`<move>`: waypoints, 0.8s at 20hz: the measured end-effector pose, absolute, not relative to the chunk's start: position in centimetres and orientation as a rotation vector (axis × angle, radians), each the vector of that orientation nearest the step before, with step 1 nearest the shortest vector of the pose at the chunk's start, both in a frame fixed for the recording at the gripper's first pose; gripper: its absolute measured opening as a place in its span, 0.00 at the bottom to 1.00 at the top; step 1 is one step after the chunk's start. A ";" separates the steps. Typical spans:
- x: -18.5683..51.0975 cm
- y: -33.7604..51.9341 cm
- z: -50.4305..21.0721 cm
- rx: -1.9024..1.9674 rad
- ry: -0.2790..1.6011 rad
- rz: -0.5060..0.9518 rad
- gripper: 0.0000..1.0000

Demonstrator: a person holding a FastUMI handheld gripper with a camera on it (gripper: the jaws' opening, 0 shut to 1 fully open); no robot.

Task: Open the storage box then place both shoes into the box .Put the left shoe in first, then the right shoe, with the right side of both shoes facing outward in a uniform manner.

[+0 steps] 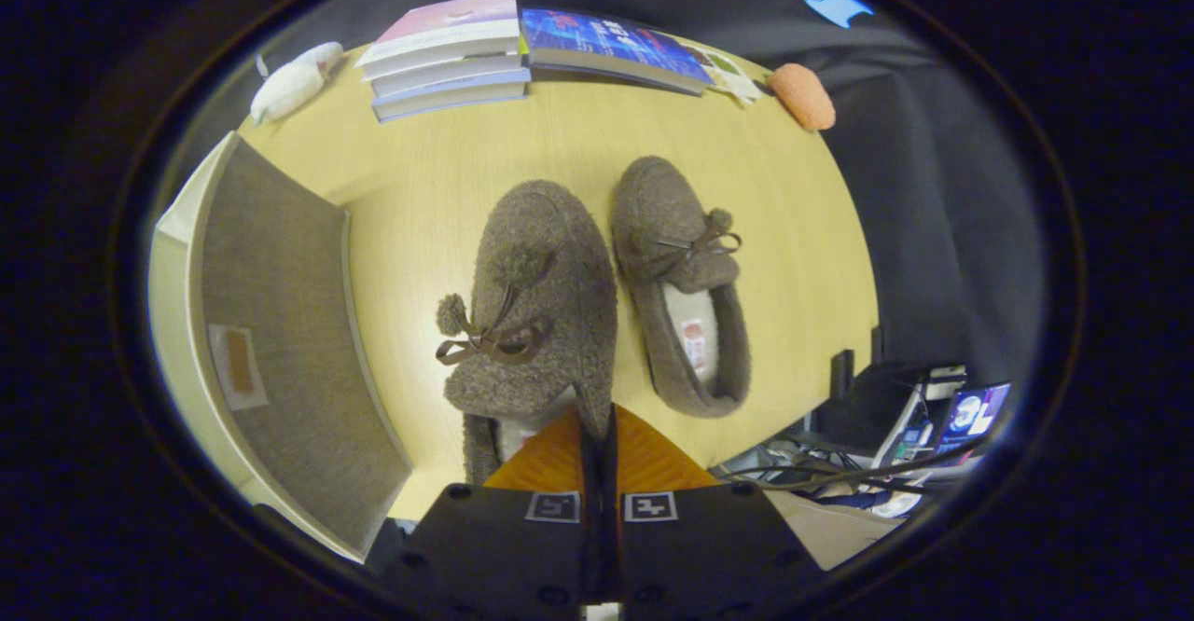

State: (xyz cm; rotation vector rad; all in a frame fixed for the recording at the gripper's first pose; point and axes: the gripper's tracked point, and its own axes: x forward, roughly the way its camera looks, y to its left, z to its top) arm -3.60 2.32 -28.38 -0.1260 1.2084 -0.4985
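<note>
The left shoe (536, 304) is held at the collar of its right wall by the gripper (598, 434), whose fingers are nearly closed on that wall; it appears raised off the table (429, 183). The right shoe (686, 285) lies just beside it on the table. The storage box (280, 341) stands open to the left. The first placement is judged under way; next, carriage leftward into the box, right side outward, is called for.

My pale wood desk (578, 150), black cloth wall (933, 211) behind. Stacked books (448, 57) along far edge, orange plush (804, 96) at corner. Cables and a lit screen (975, 411) off desk's side.
</note>
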 end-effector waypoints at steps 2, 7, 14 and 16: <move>-4.5 2.8 -25.3 -0.143 1.186 -0.545 0.04; -5.4 7.3 -18.1 -0.172 1.097 -0.590 0.04; -2.7 21.2 -17.5 -0.092 1.031 -0.413 0.04; -2.6 23.7 -18.9 -0.092 1.052 -0.383 0.04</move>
